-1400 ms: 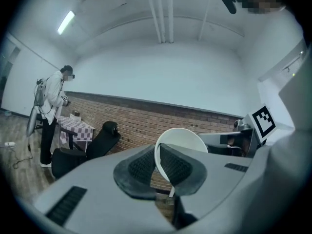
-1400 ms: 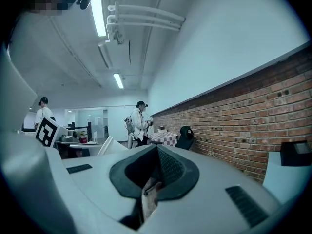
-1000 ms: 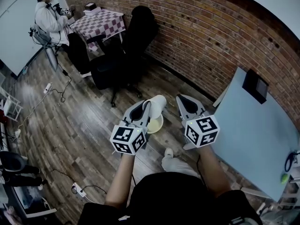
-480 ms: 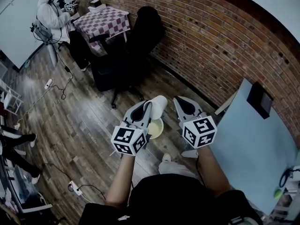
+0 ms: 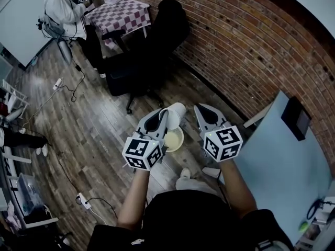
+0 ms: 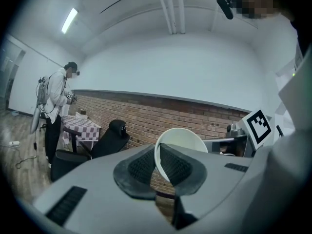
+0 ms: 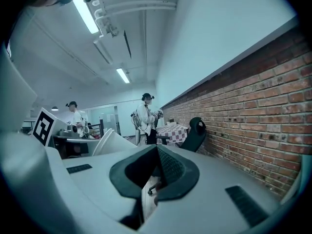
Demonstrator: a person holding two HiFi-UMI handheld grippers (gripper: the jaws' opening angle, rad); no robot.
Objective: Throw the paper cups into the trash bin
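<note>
Just 1 paper cup (image 5: 176,114) sits clamped in the left tool (image 5: 164,118).

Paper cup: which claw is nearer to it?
Left. The left claw is clamped on the cup's rim. The right claw is empty and sits off to the cup's right, clear of it.

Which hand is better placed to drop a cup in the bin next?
Left. The left tongs pinch a cup by its rim, and the head view shows it close to the pale bin on the floor below. The right tongs are shut and empty, so they have nothing to drop.
</note>
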